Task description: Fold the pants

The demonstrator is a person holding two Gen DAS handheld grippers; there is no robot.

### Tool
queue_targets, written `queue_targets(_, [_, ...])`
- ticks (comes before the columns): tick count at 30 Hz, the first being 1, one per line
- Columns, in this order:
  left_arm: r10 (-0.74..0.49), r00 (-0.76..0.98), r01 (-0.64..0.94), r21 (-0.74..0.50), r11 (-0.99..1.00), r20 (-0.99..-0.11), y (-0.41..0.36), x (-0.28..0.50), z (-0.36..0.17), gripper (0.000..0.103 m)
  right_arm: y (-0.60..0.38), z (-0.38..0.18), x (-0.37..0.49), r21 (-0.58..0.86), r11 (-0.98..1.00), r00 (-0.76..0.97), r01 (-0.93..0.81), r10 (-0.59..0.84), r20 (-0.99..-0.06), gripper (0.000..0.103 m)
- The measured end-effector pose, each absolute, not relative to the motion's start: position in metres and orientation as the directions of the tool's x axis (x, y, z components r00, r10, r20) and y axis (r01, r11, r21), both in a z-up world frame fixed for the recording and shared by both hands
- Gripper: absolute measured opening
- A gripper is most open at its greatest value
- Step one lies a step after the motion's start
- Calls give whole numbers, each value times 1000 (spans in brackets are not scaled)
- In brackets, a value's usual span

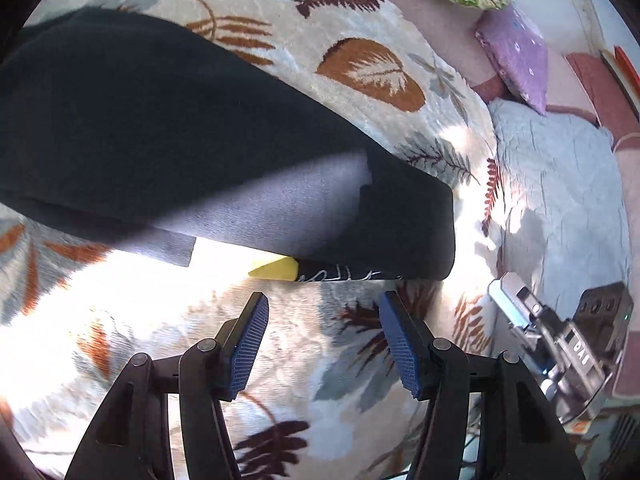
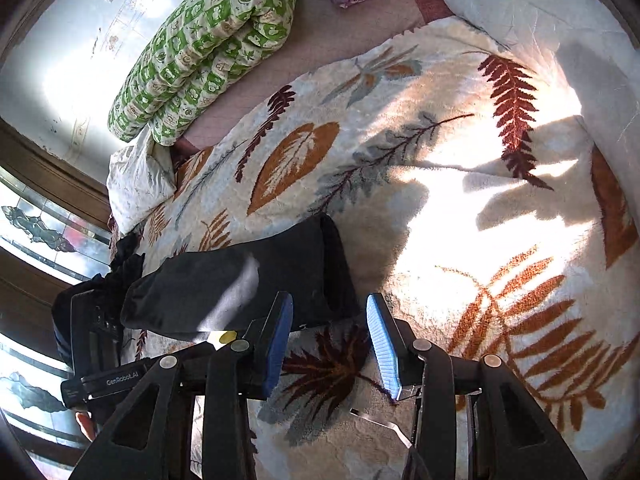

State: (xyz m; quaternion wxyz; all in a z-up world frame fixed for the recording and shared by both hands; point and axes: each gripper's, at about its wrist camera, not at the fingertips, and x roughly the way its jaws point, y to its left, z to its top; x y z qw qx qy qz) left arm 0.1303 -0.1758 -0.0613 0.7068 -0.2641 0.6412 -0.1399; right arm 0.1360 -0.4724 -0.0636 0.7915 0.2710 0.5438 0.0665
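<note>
The dark navy pants [image 1: 168, 140] lie folded into a long flat bundle on a leaf-patterned blanket [image 1: 360, 12]. A yellow tag [image 1: 276, 269] and white lettering show at the near edge. My left gripper [image 1: 324, 312] is open and empty, just short of that edge. In the right wrist view the pants [image 2: 248, 280] lie ahead and to the left. My right gripper [image 2: 330, 312] is open and empty, by the bundle's right end. The right gripper's body also shows in the left wrist view [image 1: 560, 340].
A green patterned quilt [image 2: 200, 52] lies rolled at the far side. A purple cushion [image 1: 516, 56] and a pale grey pillow [image 1: 560, 184] lie to the right. The left gripper's body [image 2: 96, 344] is at the left, before a window. Strong sunlight patches cross the blanket.
</note>
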Motion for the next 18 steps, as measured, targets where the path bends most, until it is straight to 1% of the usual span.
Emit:
queue_targets(4, [-581,137,-252,-595,763,-802,-182,130,-78,57,-475,-74,146,521,832,395,188,421,-816,42])
queue_targets(9, [-578,166,-329,-598,731,-799,-190,134,-94,56,-479,-85,155,544,815,399,198,440,-805,42])
queue_targets(13, [-567,190,-357,-594,721,-802,-196,142,-101,51,-481,-90,159,562,803,402,200,455,-794,42])
queue_targets(18, [-561,197,-356,-592,723,-804,-201,140,-106,50,-485,-102,168,585,781,392,218,479,-785,42])
